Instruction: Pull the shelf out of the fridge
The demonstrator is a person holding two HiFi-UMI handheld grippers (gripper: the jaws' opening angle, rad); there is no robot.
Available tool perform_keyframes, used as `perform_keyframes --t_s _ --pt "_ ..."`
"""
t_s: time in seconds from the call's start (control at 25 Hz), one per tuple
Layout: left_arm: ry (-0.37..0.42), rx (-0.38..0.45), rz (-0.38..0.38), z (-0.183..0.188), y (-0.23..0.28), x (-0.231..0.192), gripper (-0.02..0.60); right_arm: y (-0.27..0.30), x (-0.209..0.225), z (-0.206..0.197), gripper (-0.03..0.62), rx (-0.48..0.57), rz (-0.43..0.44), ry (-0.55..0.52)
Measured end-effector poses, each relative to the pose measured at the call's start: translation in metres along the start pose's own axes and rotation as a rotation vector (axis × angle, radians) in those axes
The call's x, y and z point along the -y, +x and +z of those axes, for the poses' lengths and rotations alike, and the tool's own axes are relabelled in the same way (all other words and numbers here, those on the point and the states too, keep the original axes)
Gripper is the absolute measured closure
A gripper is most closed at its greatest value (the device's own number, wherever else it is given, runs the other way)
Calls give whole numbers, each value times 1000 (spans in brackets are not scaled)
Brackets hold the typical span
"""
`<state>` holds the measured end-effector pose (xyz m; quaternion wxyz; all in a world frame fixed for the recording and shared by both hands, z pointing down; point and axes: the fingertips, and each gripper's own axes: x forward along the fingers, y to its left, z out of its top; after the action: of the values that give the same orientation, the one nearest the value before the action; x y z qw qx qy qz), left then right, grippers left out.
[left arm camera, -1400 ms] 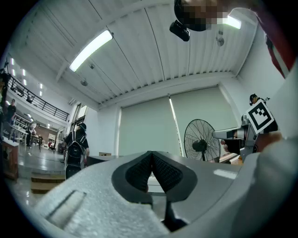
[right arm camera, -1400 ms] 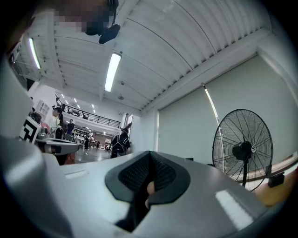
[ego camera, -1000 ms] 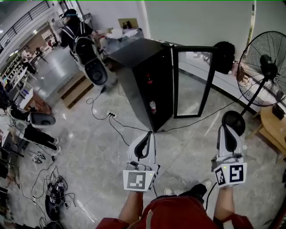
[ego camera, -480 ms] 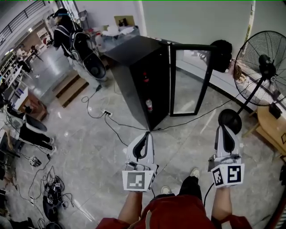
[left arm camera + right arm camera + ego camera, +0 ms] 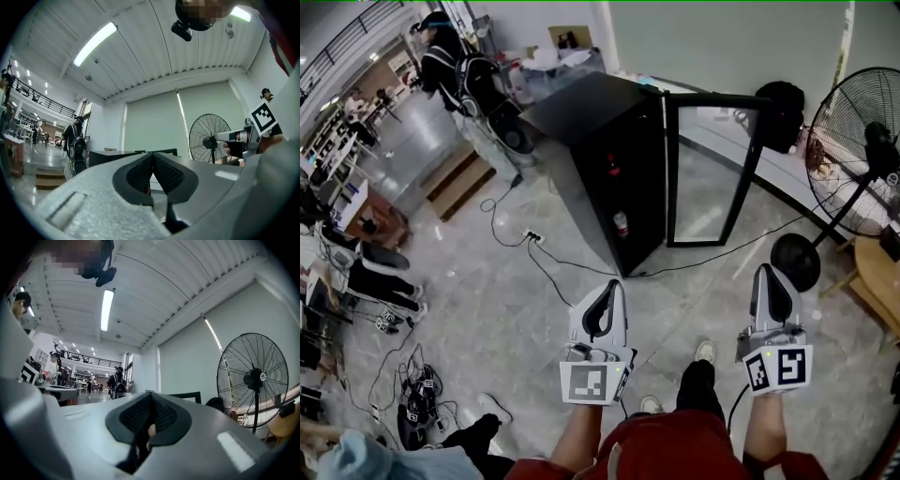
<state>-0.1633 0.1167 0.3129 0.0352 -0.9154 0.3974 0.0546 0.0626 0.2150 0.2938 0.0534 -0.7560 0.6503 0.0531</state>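
Note:
A black fridge (image 5: 609,159) stands on the floor ahead with its glass door (image 5: 712,173) swung open to the right. Bottles show on its inner shelves (image 5: 617,202). My left gripper (image 5: 605,302) hangs well short of the fridge, jaws shut and empty. My right gripper (image 5: 772,286) is level with it further right, also shut on nothing. In the left gripper view the fridge top (image 5: 117,154) shows past the shut gripper (image 5: 152,157). In the right gripper view the pads of the gripper (image 5: 151,399) meet, with the door frame (image 5: 187,395) beyond.
A tall pedestal fan (image 5: 862,150) stands right of the door, its round base (image 5: 795,262) close to my right gripper. Cables (image 5: 534,258) run over the floor left of the fridge. A person with a backpack (image 5: 459,70) stands behind it, another person's head (image 5: 356,459) at bottom left.
The view has shifted slightly, so the fridge and fan sit a little further right in the picture. A person has entered at the bottom left. Both grippers stay shut at the same height.

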Motion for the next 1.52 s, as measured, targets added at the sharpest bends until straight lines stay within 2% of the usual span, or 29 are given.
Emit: perform_keyframes --t_s 0.48,0.6,0.76,1.04,1.24,1.52 --pt "46 -13 65 -12 146 27 575 117 104 -28 595 -10 52 81" --pt "37 -56 84 -25 177 35 575 142 130 -35 595 -17 69 85" --pt "37 -43 85 -25 219 52 575 171 164 -42 595 -35 88 102" --pt "64 -39 132 -24 284 74 575 220 215 -46 595 -26 141 113" --pt "75 -33 184 -17 296 75 575 241 219 -48 595 -31 197 135" --pt "83 -47 292 -32 301 31 575 291 181 -67 595 -44 308 163"
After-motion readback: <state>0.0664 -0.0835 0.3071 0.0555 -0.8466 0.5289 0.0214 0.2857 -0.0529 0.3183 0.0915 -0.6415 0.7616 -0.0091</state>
